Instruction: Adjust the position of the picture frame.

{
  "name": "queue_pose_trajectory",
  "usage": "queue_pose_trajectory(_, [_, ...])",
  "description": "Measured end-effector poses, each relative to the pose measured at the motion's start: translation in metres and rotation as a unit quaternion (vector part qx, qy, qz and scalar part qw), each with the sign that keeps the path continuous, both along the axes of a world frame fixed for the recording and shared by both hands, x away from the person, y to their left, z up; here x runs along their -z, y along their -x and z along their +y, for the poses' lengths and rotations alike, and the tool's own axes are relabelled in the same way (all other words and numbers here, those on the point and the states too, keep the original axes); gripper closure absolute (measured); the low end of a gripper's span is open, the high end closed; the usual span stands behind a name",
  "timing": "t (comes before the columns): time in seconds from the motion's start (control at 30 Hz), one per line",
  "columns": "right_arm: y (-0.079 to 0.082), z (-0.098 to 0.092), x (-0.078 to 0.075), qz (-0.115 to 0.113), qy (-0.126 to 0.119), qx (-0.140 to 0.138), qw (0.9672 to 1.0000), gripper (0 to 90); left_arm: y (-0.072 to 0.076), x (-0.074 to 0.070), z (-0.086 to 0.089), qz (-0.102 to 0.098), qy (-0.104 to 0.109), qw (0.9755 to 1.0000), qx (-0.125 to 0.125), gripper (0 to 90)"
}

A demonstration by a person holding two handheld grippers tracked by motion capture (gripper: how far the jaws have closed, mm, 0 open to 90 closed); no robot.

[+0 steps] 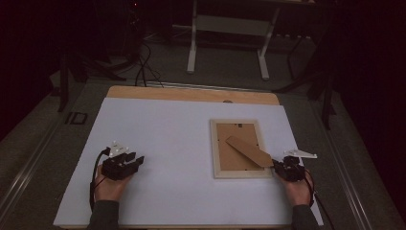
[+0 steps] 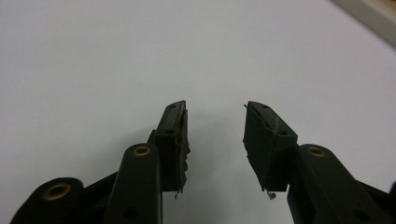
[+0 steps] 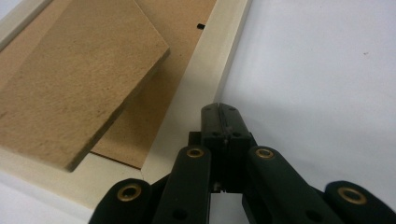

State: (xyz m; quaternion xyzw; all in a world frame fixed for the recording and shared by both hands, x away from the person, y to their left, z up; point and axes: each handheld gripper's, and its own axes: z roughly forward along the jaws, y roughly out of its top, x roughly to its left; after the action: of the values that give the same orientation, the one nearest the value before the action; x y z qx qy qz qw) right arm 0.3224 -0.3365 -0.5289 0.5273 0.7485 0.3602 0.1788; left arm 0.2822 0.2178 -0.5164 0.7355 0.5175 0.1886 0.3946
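A pale wooden picture frame (image 1: 214, 153) lies face down on the white table top, right of centre. Its brown backing board (image 1: 234, 165) faces up. A brown stand flap (image 1: 249, 151) slants across it and juts over the near right corner. My right gripper (image 1: 278, 165) sits at that corner. In the right gripper view the right gripper (image 3: 220, 112) is shut with nothing between its jaws, its tip at the outer edge of the frame rail (image 3: 201, 79), beside the flap (image 3: 79, 79). My left gripper (image 1: 139, 160) rests far left; the left gripper (image 2: 215, 130) is open over bare white surface.
The white sheet (image 1: 167, 134) covers a wooden table whose bare strip (image 1: 191, 93) shows along the far edge. Beyond it on the dark floor stand a white-legged frame (image 1: 230, 28) and loose cables (image 1: 143, 67). A corner of the picture frame (image 2: 373, 14) shows at the left gripper view's top right.
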Motion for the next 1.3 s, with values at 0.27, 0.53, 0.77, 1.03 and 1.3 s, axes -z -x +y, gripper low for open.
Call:
queue_pose_trajectory(0.27, [0.001, 0.001, 0.001, 0.001, 0.001, 0.003, 1.0, 90.0, 0.001, -0.002, -0.004, 0.0, 0.004, 1.0, 0.008, 60.2])
queue_pose_trajectory(0.53, [0.001, 0.003, 0.001, 0.002, 0.004, 0.002, 1.0, 90.0, 0.001, -0.002, -0.008, 0.005, 0.003, 0.9996, 0.026, 64.8])
queue_pose_trajectory(0.77, [0.001, 0.007, 0.002, 0.002, 0.004, -0.004, 1.0, 90.0, 0.001, -0.002, -0.012, 0.007, 0.001, 0.9994, 0.035, 65.7])
queue_pose_trajectory(1.03, [0.002, 0.011, 0.002, 0.003, 0.004, -0.01, 0.9999, 90.0, 0.002, -0.002, -0.015, 0.006, -0.003, 0.9992, 0.04, 70.1])
queue_pose_trajectory(1.3, [0.002, 0.019, 0.002, 0.004, 0.003, -0.021, 0.9998, 90.0, 0.001, -0.001, -0.023, 0.01, -0.016, 0.9987, 0.048, 77.9])
